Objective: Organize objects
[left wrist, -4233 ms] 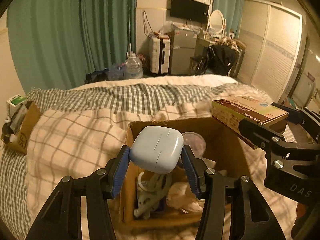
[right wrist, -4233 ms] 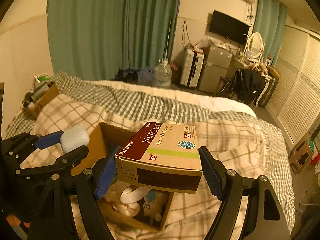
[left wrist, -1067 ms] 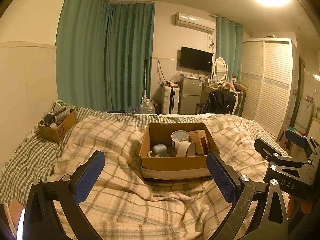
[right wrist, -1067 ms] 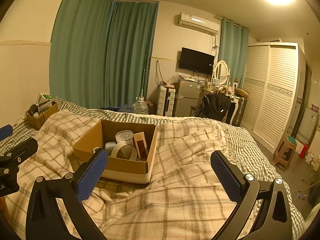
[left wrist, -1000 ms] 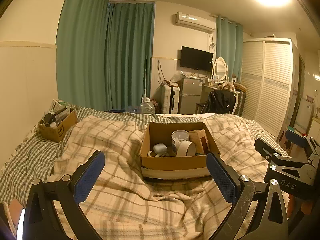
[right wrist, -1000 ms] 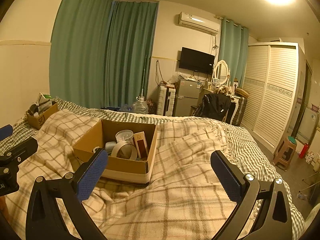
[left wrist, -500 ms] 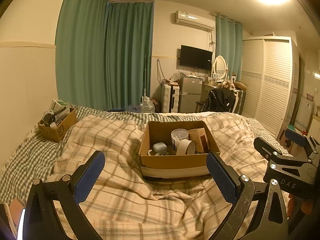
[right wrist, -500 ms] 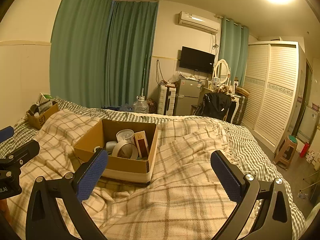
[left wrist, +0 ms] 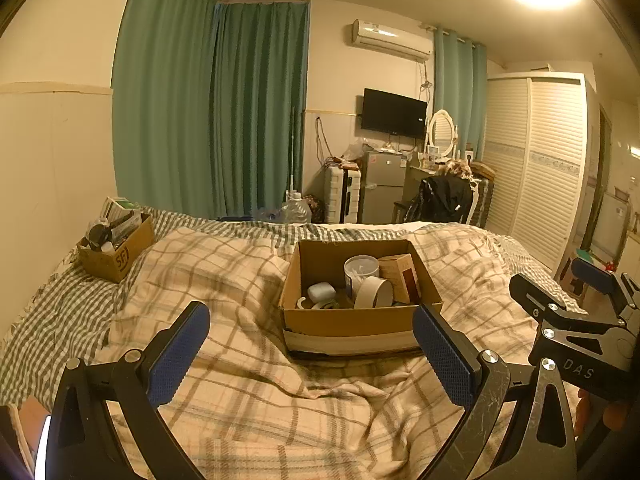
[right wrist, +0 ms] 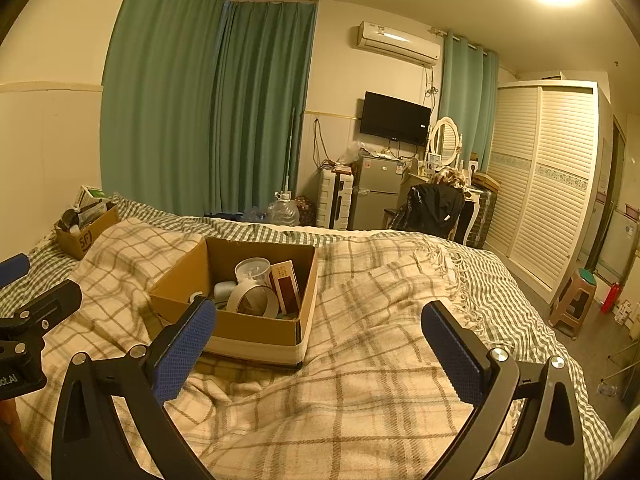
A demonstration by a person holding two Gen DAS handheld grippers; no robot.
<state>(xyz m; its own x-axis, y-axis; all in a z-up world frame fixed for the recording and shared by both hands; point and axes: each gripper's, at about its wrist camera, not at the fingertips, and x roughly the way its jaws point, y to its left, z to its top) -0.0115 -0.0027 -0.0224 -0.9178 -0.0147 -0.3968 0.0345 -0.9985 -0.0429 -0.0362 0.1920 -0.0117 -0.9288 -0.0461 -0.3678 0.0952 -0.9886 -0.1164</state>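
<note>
A cardboard box (left wrist: 352,322) sits on the plaid blanket in the middle of the bed; it also shows in the right wrist view (right wrist: 248,330). Inside lie a pale blue case (left wrist: 321,291), a clear cup (left wrist: 361,267), a tape roll (left wrist: 374,292) and a red-brown medicine box (left wrist: 402,278). My left gripper (left wrist: 312,354) is open and empty, held back from the box's near side. My right gripper (right wrist: 320,350) is open and empty, back from the box and to its right.
A smaller cardboard box (left wrist: 116,250) full of items stands at the bed's far left. The plaid blanket (right wrist: 380,380) is rumpled around the box. Beyond the bed are a fridge (left wrist: 382,188), a suitcase, a chair with a black jacket and a wardrobe (right wrist: 544,184).
About four seconds ago the left gripper held the pale blue case and the right held the medicine box over the cardboard box; both now lie in it. Both grippers have opened and pulled back.
</note>
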